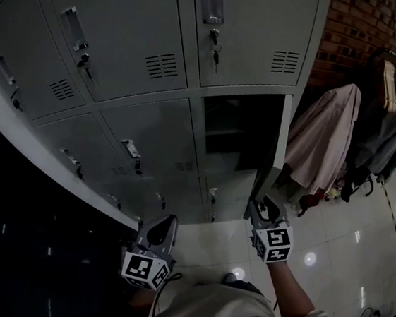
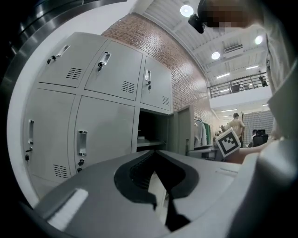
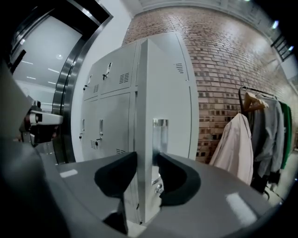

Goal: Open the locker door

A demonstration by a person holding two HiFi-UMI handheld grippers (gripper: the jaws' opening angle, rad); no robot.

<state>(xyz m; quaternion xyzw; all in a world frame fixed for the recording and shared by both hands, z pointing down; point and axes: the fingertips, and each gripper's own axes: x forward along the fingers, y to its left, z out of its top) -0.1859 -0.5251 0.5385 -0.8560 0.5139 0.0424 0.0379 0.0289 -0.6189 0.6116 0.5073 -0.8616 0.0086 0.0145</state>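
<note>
The grey locker bank (image 1: pixel 159 64) has one open compartment (image 1: pixel 240 131) in the middle row at the right end. Its door (image 1: pixel 282 142) stands swung out, edge-on to me. My right gripper (image 1: pixel 263 206) is at the door's lower free edge. In the right gripper view, the gripper (image 3: pixel 146 160) has one black pad on each side of the door (image 3: pixel 167 93), just below the metal handle plate (image 3: pixel 160 135), and both pads touch it. My left gripper (image 1: pixel 166 222) hangs low in front of the lockers, shut and empty. In the left gripper view, the gripper (image 2: pixel 156 155) points at the open compartment (image 2: pixel 149 130).
A clothes rack (image 1: pixel 394 120) with a pale jacket (image 1: pixel 325 137) and darker coats stands against the brick wall (image 1: pixel 362 24) right of the open door. Closed lockers with keyed handles fill the bank. The tiled floor (image 1: pixel 345 242) lies below.
</note>
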